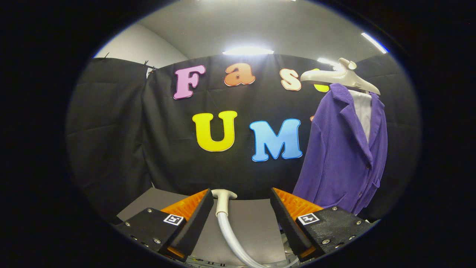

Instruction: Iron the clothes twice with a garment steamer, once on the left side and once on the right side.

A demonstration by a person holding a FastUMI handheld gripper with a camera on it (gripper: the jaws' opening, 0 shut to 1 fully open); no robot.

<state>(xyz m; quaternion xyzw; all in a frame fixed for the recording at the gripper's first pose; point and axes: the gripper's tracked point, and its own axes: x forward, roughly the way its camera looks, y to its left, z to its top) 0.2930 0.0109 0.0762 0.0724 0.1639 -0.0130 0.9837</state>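
A purple jacket point(342, 156) hangs on a cream hanger point(340, 76) beyond my fingers and to their right, with a white lining or shirt point(362, 109) showing at its collar. My gripper point(241, 195) is open, its two fingers spread wide. Between them, nearer the left finger, stands the garment steamer's pale head point(223, 195), and its white hose point(232, 234) curves down toward me. Neither finger touches the steamer. The steamer's lower part is hidden below the fingers.
A grey table top point(253, 223) lies under and just ahead of the fingers. The black cloth wall point(130, 141) closes off the back and the left. The jacket's hem point(334, 204) hangs close to the right finger.
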